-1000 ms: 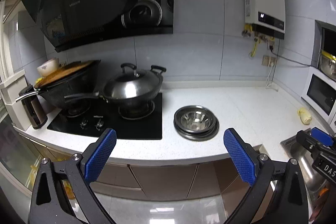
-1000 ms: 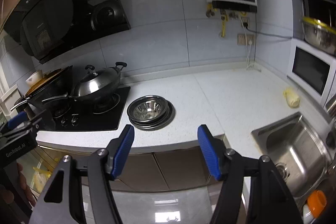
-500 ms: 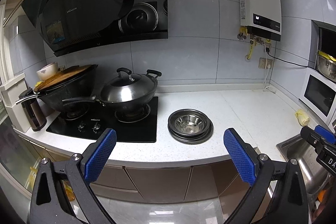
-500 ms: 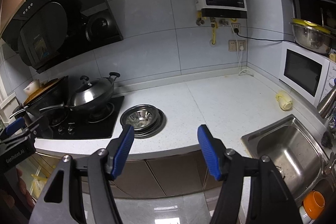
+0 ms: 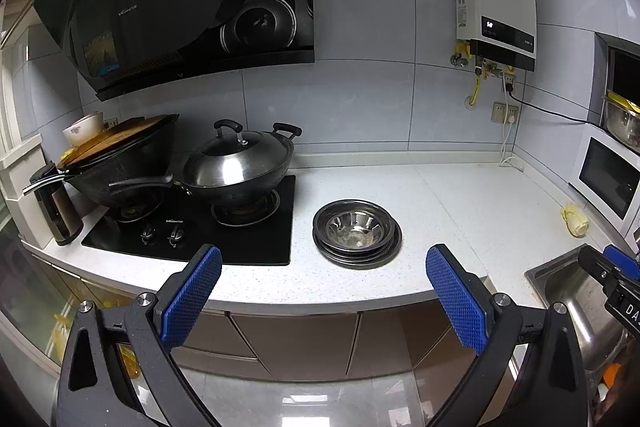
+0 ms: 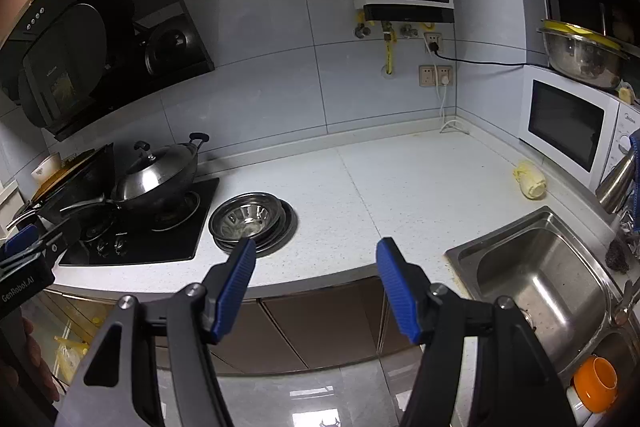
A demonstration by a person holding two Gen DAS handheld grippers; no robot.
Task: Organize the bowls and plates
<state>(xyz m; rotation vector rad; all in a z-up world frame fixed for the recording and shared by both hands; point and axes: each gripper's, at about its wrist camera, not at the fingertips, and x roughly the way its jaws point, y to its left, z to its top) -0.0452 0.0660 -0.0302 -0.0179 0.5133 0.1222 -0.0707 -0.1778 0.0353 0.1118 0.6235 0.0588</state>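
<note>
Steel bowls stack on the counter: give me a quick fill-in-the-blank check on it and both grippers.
1. The steel bowls stack sits just right of the ____.
2. The lidded wok rests on the stove's ____ burner.
3. The left gripper and right gripper both hold ____.

Answers: stove; right; nothing

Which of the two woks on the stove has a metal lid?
The right-hand wok, nearer the stacked steel bowls; the left wok is covered by a wooden board.

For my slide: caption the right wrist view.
Open right gripper faces stacked steel bowls on the countertop beside the stove.
</note>
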